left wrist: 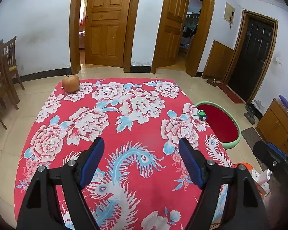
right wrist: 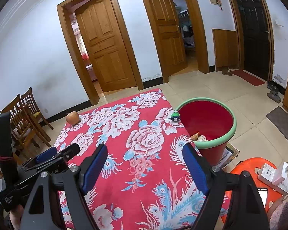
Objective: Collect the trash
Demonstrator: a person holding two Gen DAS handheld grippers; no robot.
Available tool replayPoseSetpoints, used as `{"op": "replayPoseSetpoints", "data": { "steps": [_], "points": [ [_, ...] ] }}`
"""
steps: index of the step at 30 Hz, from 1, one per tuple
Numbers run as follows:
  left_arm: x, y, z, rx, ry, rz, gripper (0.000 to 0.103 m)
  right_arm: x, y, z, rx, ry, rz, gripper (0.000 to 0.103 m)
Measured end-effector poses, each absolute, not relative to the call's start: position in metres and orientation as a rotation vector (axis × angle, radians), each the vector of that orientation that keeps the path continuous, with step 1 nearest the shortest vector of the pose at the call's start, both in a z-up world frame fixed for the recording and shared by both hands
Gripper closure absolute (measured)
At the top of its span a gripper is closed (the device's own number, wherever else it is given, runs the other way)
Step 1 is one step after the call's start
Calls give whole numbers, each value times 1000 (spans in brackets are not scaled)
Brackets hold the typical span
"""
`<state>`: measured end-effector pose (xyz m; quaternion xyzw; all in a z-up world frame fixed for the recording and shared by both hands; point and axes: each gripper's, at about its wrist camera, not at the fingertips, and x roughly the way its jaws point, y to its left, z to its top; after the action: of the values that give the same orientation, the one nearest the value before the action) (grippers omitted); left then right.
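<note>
White walls and three wooden doorways stand behind my table (left wrist: 124,134), which is draped in a red flowered cloth. Both tools hang over its near part with nothing between their pads: my left tool (left wrist: 142,163) stands wide apart, and my right tool (right wrist: 145,168) likewise. What is left on the cloth is an apple (left wrist: 70,83) at the far left corner and a small green toy (left wrist: 202,114) at the right edge, just beside the red bucket (right wrist: 232,129) with the green rim that stands on the floor against the table. Some scraps already lie in the bucket's bottom. I judge I am between pickups, choosing the next piece. The toy is nearer the bucket, so my right tool should reach forward, straddle it and close gently.
</note>
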<state>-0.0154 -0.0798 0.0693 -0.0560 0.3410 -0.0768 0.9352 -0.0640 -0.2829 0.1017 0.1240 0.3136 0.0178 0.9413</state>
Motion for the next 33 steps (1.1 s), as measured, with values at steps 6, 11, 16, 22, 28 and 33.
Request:
{"op": "replayPoseSetpoints", "data": {
  "steps": [6,11,16,22,28,33],
  "points": [
    [-17,-79,70,-122,704,-158,24,-64,-283,102,254,640,37,21],
    [-18,-80,70,-124,705,-163,24,-64,-283,101,256,640,32,20],
    [-19,-80,70,-124,705,-164,24,-64,-283,101,258,640,32,20],
    [-19,-80,70,-126,706,-168,24,-64,-283,101,262,639,35,20],
    [-19,-82,71,-128,708,-167,24,-66,-282,100,264,641,37,20],
    [-19,-81,71,-127,707,-168,24,-66,-283,101,264,639,36,20]
  ]
}}
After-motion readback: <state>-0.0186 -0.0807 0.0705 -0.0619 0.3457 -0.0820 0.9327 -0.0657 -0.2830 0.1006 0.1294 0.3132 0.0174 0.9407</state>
